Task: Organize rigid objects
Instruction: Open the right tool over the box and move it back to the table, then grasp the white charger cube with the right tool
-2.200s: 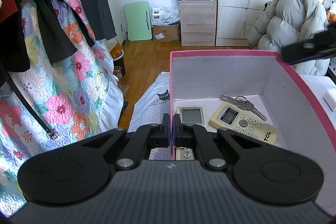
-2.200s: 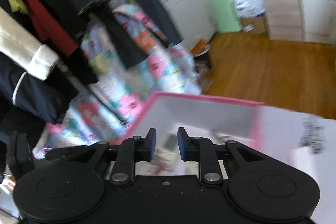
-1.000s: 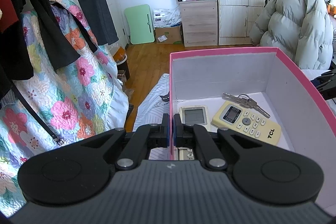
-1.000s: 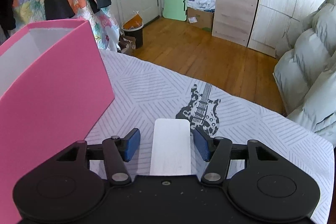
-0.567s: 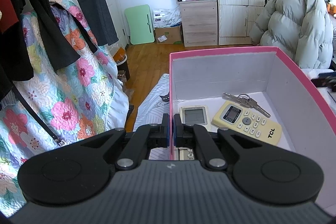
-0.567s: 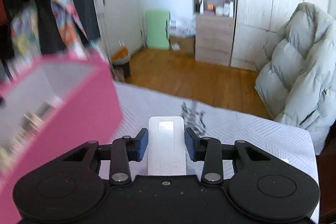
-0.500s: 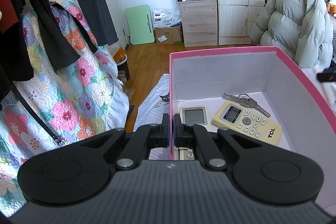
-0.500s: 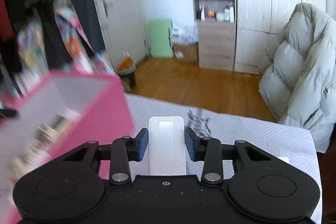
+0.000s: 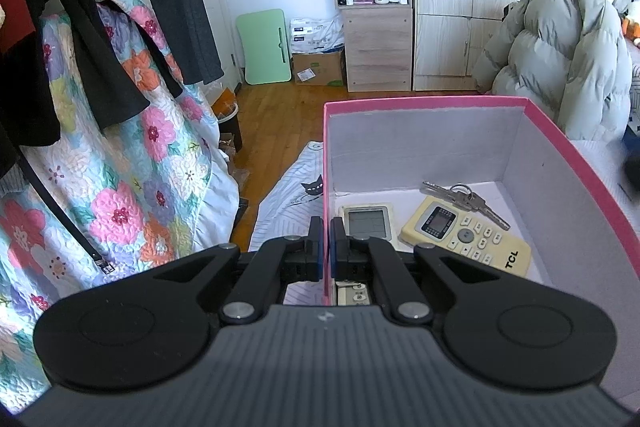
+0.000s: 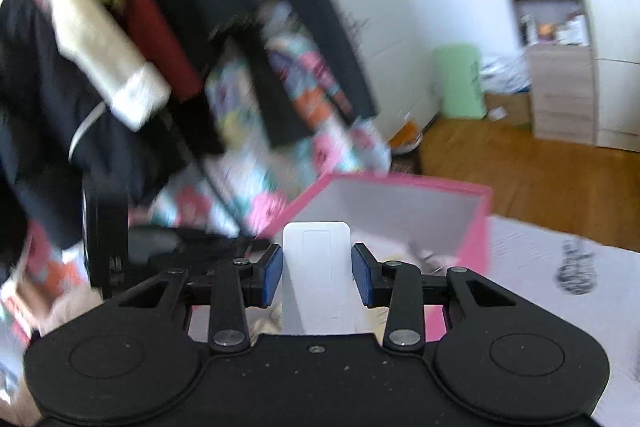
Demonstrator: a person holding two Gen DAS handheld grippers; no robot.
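An open pink box [image 9: 424, 103] stands on the bed. Inside it lie a yellow TCL remote [image 9: 468, 235], a bunch of keys [image 9: 464, 199] and a pale remote with a screen [image 9: 368, 221]. My left gripper [image 9: 328, 247] is shut on the box's left wall, one finger inside and one outside. In the right wrist view my right gripper [image 10: 318, 279] is shut on a flat white remote [image 10: 318, 267], which sticks out forward between the blue pads. It is held in the air, just short of the pink box [image 10: 400, 181] and a little above its rim.
A white sheet with a guitar print [image 10: 576, 267] covers the bed to the right of the box. A floral quilt [image 9: 120, 187] and hanging dark clothes [image 9: 80, 27] crowd the left side. A grey puffer jacket [image 9: 560, 59] sits behind the box, and a wooden floor and a shelf unit [image 9: 376, 27] lie beyond.
My right gripper closed on the white remote, lifted it off the sheet and swung left toward the pink box. The left gripper and the box stayed put.
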